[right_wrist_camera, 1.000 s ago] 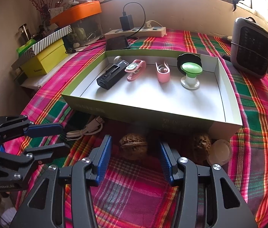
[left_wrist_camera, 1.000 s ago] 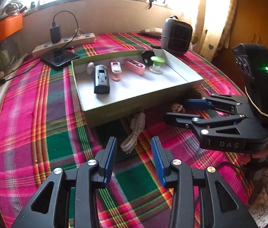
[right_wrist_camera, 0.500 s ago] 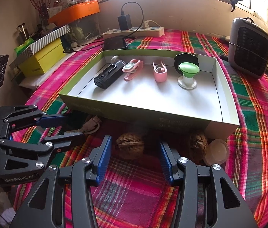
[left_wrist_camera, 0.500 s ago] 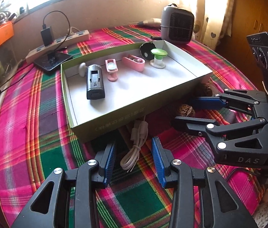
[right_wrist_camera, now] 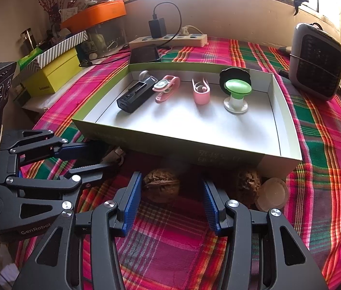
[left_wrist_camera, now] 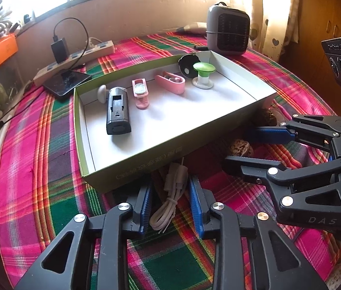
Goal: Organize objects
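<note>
1. The jaws of the left gripper [left_wrist_camera: 170, 203] stood wide, one each side of the cable [left_wrist_camera: 170, 198], gripping nothing yet. The jaws of the right gripper [right_wrist_camera: 170, 205] were just as wide, with a walnut [right_wrist_camera: 162, 184] between the tips, near the left pad and not visibly touched.
2. Both things lay on the cloth [right_wrist_camera: 170, 241] at the near edge of the worktop, just beside the near wall of the box [left_wrist_camera: 170, 154]. A second walnut [right_wrist_camera: 246, 184] and a pale lid [right_wrist_camera: 273, 193] lay further right along the same wall.
3. Risk, as I judged it: the walnut was round and hard, so an off-centre squeeze could shoot it out toward the near edge or against the box.
4. The cable was a loose bundle; a closing grip might catch only some strands, and the rest could trail and snag on the box wall when lifted.
5. The two grippers worked near each other, so a careless lift might knock them together or shove the light box.
6. The box already held a black device [left_wrist_camera: 118, 111], two pink clips, and a green knob [left_wrist_camera: 204, 75], mostly along its far wall.
7. The worktop wore a bright plaid cloth. A heater [right_wrist_camera: 316, 60] stood at the far right corner, a power strip [left_wrist_camera: 73, 58] and phone at the far edge, under a sunlit window.
</note>
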Available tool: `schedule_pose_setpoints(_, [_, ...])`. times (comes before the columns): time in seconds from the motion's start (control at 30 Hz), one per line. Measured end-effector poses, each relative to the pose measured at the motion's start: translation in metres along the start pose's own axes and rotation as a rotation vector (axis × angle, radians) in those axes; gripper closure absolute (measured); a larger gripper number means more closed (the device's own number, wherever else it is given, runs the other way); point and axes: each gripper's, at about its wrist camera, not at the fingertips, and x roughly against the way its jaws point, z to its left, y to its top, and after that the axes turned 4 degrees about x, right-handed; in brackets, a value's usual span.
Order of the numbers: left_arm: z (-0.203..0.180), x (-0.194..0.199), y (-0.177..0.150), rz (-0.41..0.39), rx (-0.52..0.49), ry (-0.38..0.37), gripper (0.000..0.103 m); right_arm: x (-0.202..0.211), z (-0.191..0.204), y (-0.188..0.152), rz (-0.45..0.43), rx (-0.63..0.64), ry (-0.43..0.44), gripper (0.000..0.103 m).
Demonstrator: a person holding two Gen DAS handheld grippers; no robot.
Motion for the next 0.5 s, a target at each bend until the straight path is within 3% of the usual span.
schedule_pose_setpoints(0.13, [-0.0039, 0.0004, -0.0005, -0.005, -0.015, 0.003, 0.085, 0.0, 0.0, 0.0001, 0.0, -0.001, 0.001, 0.054])
schedule_pose_setpoints(0.5, [-0.0017, 0.0015, -0.0004, -0.004, 0.02, -0.015, 0.086, -0.0004, 0.0008, 0.0007, 0.001, 0.006, -0.007, 0.054])
